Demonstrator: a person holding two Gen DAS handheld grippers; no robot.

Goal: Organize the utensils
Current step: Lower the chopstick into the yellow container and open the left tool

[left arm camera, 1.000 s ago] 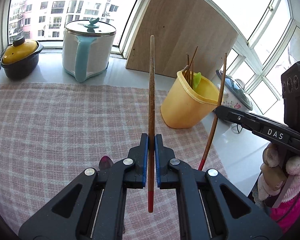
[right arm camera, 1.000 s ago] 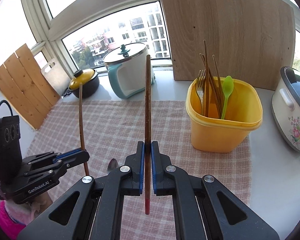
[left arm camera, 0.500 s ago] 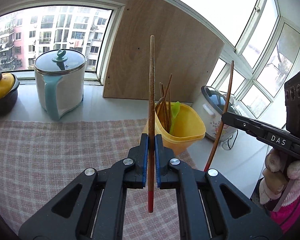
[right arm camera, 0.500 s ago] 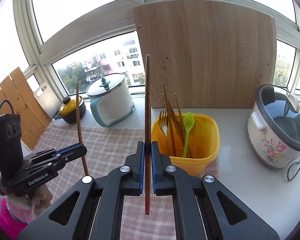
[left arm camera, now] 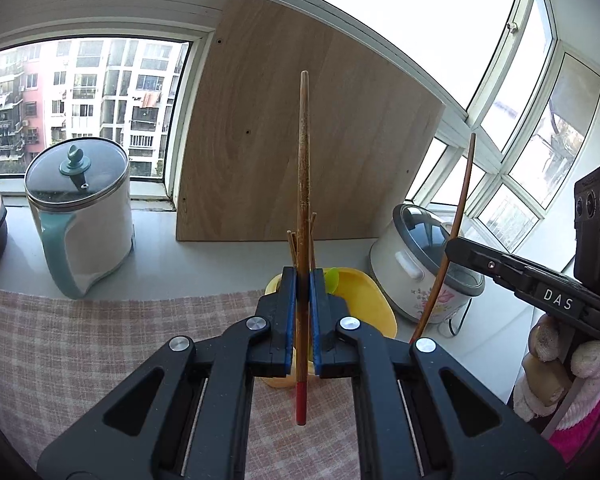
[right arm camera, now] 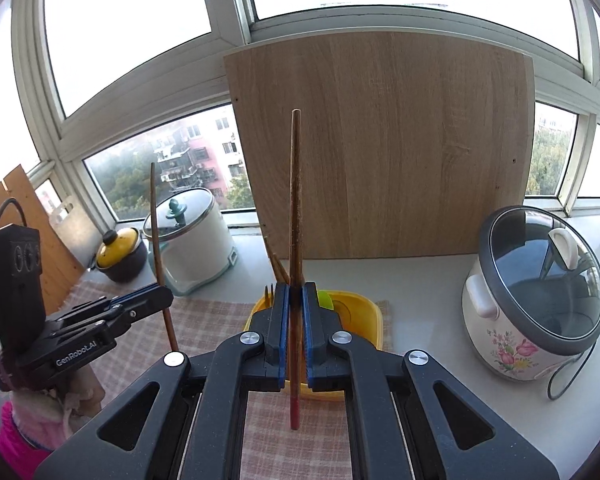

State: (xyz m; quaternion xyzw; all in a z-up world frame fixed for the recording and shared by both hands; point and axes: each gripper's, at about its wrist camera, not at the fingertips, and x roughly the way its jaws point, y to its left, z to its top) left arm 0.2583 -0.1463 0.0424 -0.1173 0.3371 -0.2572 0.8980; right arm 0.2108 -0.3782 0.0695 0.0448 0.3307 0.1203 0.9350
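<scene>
- Above the checked cloth (left arm camera: 80, 344), the left tongs (left arm camera: 303, 312) are clamped on a wooden chopstick (left arm camera: 303, 184) with a red lower end, held upright; the yellow bin (left arm camera: 364, 300) now sits directly behind the tips, where a second ago it stood off to the right
- Right tongs (right arm camera: 296, 320) are clamped on a second chopstick (right arm camera: 295, 208), also upright and red at the bottom; the bin, seen a second ago to the right, is now centred behind them and mostly hidden
- Inside the bin stand more chopsticks, a fork (right arm camera: 269, 293) and a green spoon (right arm camera: 325, 300)
- Both views have swung toward the wooden board (right arm camera: 400, 152); the rice cooker (right arm camera: 536, 300) on the white tabletop (right arm camera: 428, 340) now fills the right side; the teal-handled pot (left arm camera: 80, 216) has slid leftward
</scene>
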